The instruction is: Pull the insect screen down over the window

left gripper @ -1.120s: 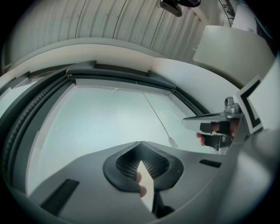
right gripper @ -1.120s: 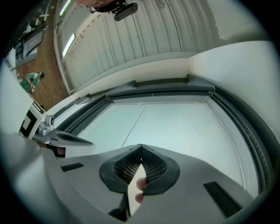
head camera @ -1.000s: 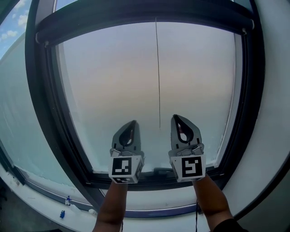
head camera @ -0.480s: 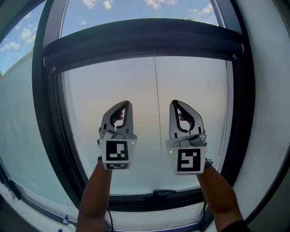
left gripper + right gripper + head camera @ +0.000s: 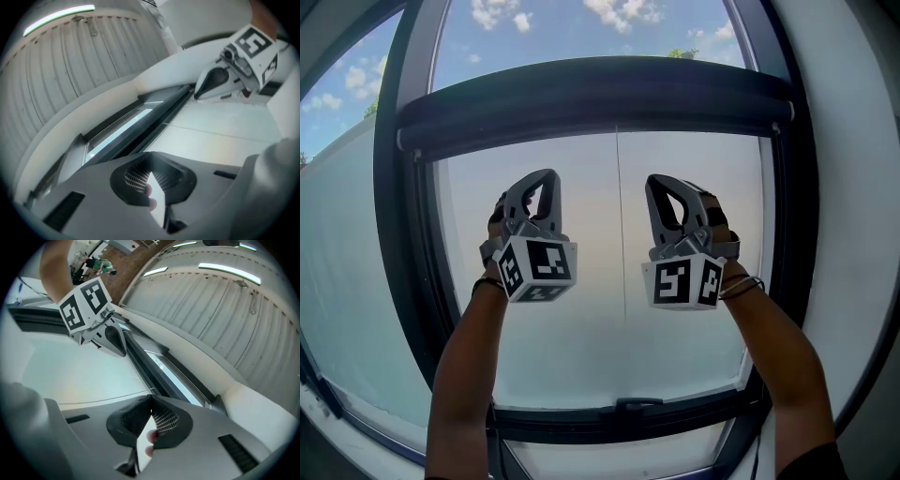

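A dark horizontal bar [image 5: 600,94] spans the window, with clear sky above it and milky pane below. A thin cord [image 5: 621,225] hangs from its middle. My left gripper [image 5: 546,178] and right gripper [image 5: 654,182] are raised side by side below the bar, one on each side of the cord, both shut with nothing between the jaws and touching nothing. In the left gripper view the closed jaws [image 5: 151,154] point at the bar [image 5: 154,117], and the right gripper [image 5: 234,70] shows beyond. The right gripper view shows its closed jaws [image 5: 151,398], the bar [image 5: 150,366] and the left gripper [image 5: 93,315].
The dark window frame [image 5: 408,234] rings the pane, with a small latch [image 5: 637,405] on its bottom rail. A white wall [image 5: 853,187] stands to the right. The gripper views show a ribbed ceiling [image 5: 234,310] with light strips overhead.
Both grippers have risen from the bottom rail to mid-window, closer to the bar, and rolled so their marker cubes show two faces. The head view has tilted up, showing more sky.
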